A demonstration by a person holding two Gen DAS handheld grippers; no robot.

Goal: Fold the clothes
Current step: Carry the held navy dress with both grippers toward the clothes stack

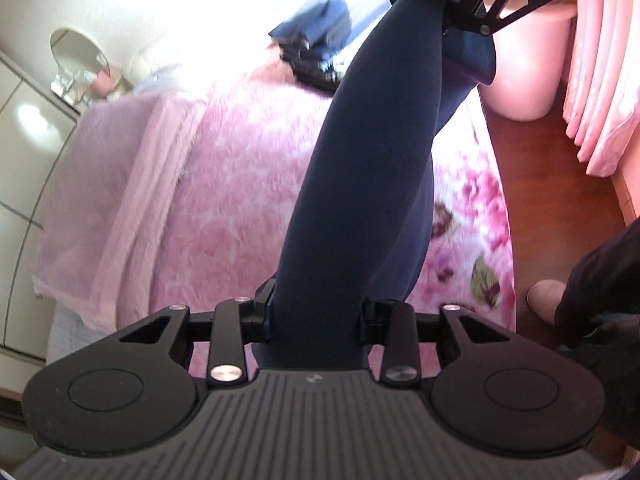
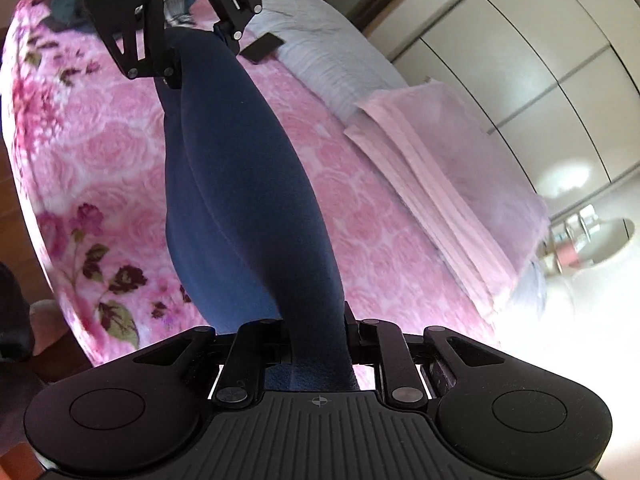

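Mid-fold step: navy garment (image 1: 360, 168) was stretched in the air between both claws, above the pink floral bed (image 1: 224, 184). Left claw (image 1: 316, 316) was closed down on one end of the fabric; right claw (image 2: 316, 344) was clamped on the other end. Judged next: lower it flat onto the bed, bring the ends together. Other clothes pile (image 1: 316, 44) lay at the far side of the bed.

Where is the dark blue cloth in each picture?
Left wrist view: the navy garment runs up the middle, from the left gripper to the right gripper.
Right wrist view: it runs from bottom centre to upper left.
Shared landmark: the pink floral blanket beneath.
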